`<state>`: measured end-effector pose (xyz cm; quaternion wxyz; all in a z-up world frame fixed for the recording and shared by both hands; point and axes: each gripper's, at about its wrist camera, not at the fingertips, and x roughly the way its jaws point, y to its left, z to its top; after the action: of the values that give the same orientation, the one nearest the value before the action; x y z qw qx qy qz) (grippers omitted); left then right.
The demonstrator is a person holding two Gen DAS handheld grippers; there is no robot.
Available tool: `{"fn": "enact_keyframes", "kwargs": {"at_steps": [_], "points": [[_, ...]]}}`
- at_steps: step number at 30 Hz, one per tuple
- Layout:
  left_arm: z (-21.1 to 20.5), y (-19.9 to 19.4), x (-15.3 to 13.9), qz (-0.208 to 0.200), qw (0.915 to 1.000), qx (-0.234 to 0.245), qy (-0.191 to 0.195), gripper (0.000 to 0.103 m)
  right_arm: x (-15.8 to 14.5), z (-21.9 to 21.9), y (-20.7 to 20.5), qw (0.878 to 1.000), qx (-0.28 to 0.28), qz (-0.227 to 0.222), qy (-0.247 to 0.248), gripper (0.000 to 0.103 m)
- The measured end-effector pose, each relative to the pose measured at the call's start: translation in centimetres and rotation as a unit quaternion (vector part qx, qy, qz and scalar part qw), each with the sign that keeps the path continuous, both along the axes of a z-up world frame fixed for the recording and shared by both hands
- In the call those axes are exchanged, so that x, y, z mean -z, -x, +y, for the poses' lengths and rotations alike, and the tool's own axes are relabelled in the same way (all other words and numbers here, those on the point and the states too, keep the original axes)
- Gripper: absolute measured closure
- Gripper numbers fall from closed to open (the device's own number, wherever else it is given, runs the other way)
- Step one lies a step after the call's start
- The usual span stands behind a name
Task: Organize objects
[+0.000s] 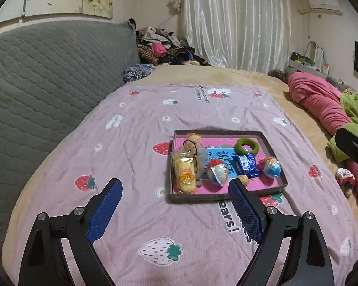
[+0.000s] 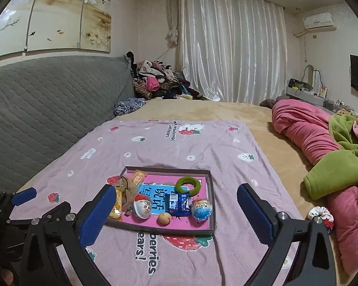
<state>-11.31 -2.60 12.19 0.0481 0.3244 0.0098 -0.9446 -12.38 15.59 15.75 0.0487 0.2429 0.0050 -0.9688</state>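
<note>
Left gripper (image 1: 175, 190) and right gripper (image 2: 176, 196): jaws spread wide, holding nothing. The tray (image 2: 211, 183) lies on the bed's pink blanket (image 1: 136, 128) just ahead of both, containing a green ring (image 2: 188, 184), blue packet (image 2: 177, 202) and walnut (image 2: 164, 218).

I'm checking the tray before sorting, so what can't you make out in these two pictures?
- Yellow snack packet: right wrist view, partly behind the right tongs' blue pad.
- Small brown walnut-like ball: left wrist view, partly behind the left tongs' pad.
- Blue printed card: text covered by toys.
</note>
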Motion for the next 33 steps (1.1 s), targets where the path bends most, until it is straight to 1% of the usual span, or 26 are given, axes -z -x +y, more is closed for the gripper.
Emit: {"fn": "enact_keyframes", "kwargs": {"at_steps": [9,15,23,25,27,31,33], "points": [[0.3,-2.3,-0.4,0.003,0.9999,-0.008,0.009,0.012,0.4,0.1,-2.3,1.0,0.0,-0.005,-0.009,0.001],[0.1,-4.5,-0.3,0.016,0.9998,-0.01,-0.002,0.012,0.9,0.8,-4.1,1.0,0.001,-0.007,-0.004,0.001],[0.4,-6.5,0.6,0.011,0.9999,-0.004,-0.003,0.012,2.0,1.5,-6.2,1.0,-0.001,-0.011,-0.01,0.001],[0.4,-7.2,0.9,0.011,0.9999,0.001,-0.006,0.012,2.2,1.6,-6.7,1.0,-0.002,-0.009,-0.011,0.001],[0.3,-7.8,1.2,0.01,0.9998,0.007,-0.018,0.012,2.6,1.7,-7.4,1.0,-0.003,-0.011,-0.011,0.001],[0.5,-9.1,1.7,0.014,0.9998,0.007,-0.014,0.012,3.0,1.9,-8.6,1.0,-0.003,-0.009,-0.015,0.001],[0.6,-9.6,2.0,0.015,0.9997,0.01,-0.019,0.012,3.2,1.9,-9.1,1.0,-0.004,-0.009,-0.013,0.001]]}}
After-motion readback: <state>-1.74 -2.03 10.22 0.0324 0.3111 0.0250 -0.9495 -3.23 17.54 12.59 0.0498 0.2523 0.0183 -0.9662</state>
